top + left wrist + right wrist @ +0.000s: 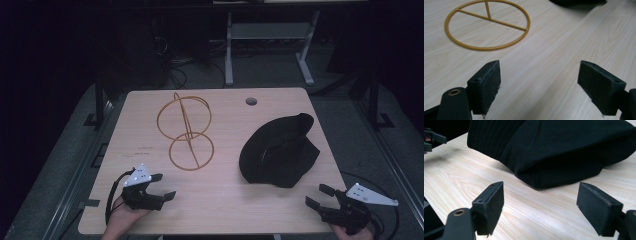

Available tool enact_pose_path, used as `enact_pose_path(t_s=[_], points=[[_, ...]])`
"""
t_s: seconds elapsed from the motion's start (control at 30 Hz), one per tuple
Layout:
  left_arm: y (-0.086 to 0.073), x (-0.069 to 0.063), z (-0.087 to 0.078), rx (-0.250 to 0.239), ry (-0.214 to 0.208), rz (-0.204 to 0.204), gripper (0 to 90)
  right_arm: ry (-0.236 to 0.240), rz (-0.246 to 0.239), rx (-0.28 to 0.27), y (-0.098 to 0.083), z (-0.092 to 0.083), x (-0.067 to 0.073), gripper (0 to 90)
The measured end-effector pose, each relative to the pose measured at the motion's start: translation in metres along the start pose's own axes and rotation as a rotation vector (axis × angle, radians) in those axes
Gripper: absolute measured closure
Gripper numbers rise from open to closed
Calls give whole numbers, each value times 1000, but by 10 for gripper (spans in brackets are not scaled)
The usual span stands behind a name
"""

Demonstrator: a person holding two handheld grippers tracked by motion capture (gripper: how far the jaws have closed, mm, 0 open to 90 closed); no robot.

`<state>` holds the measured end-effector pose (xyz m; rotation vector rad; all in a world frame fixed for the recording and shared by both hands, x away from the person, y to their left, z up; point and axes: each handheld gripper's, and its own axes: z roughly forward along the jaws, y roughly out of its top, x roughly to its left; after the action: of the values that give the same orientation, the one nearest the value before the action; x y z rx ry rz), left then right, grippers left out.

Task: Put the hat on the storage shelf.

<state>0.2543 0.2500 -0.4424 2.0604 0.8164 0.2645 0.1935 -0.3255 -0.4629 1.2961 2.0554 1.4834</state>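
a pale wooden table (220, 210) seen from above, in a dark room. two things lie on it, well apart. on the left, toward the far side, stands a gold wire stand (185, 131): a flat ring rests on the wood as its base, and an upright post carries crossed hoops above it, the shape of a hat holder. on the right lies a black hat (279, 150), soft and slumped, its brim folded up on the far side; it sits flat on the table, touching nothing else.

the pairing suggests the hat is meant to go on the stand, and that nothing has been picked up yet.

at the near edge, a person's hands hold a gripper each. the left gripper (162, 187) hovers near the left corner, pointing toward the stand's base ring (487, 25); its jaws stand wide apart with bare wood between them. the right gripper (320, 196) sits at the near right corner, aimed at the hat (564, 152), which lies just beyond its jaws; these too are spread wide, holding and touching nothing.
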Motion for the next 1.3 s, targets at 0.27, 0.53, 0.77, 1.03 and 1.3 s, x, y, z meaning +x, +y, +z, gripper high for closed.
enact_pose_path(t_s=[0.27, 0.53, 0.77, 1.03, 1.3], points=[[3, -6, 4, 10, -11, 22, 179, 1, 6, -8, -1, -3, -2, 212], [10, -20, 11, 10, -48, 70, 179, -5, -2, -16, 0, -3, 0, 210], [14, -26, 19, 24, -83, 90, 180, -7, -5, -20, 0, -4, 1, 209], [29, -38, 31, 14, -146, 106, 164, -7, -9, -26, 1, -5, 1, 207], [50, -53, 45, 20, -180, 165, 162, -13, -14, -31, 2, -7, 2, 207]])
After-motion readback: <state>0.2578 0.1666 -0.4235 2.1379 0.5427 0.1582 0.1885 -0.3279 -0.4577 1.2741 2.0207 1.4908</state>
